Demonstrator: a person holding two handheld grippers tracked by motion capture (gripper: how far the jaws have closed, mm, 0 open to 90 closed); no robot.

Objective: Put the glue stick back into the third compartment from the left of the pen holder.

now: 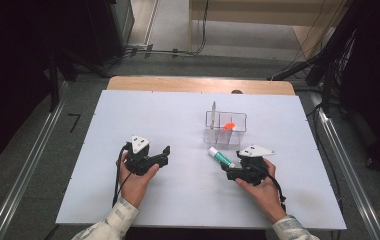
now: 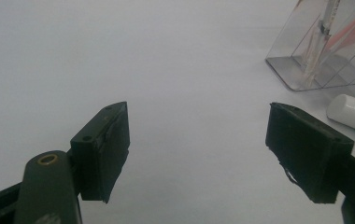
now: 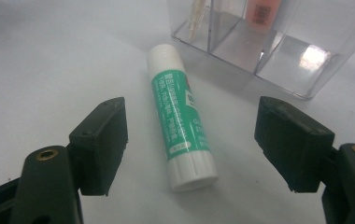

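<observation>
The right gripper (image 3: 189, 144) has its jaws spread wide with nothing clamped; a glue stick (image 3: 180, 116) lies flat on the white tabletop (image 3: 49, 60) between them, its near white end in the gap and clear of both pads, its green-labelled body running away from the jaws to a white cap at the far end. In the high view this right gripper (image 1: 230, 171) sits in the person's right hand (image 1: 260, 187) toward the near right part of the tabletop (image 1: 178, 200), with the glue stick (image 1: 221, 157) just ahead of its tips. Just beyond the glue stick's cap stands a clear plastic organiser (image 3: 278, 46) with several compartments; a pale slim pen-like item stands in one and an orange-pink item in another. From above, the organiser (image 1: 225, 127) stands right of the tabletop's centre, toward the far edge. The left gripper (image 2: 196, 144) is likewise wide open and empty, over bare white surface. It is held in the left hand (image 1: 135, 182) at the near left part of the tabletop, well apart from the glue stick, whose white end (image 2: 353, 114) appears at the right edge of the left gripper view, near the organiser (image 2: 306, 70).
</observation>
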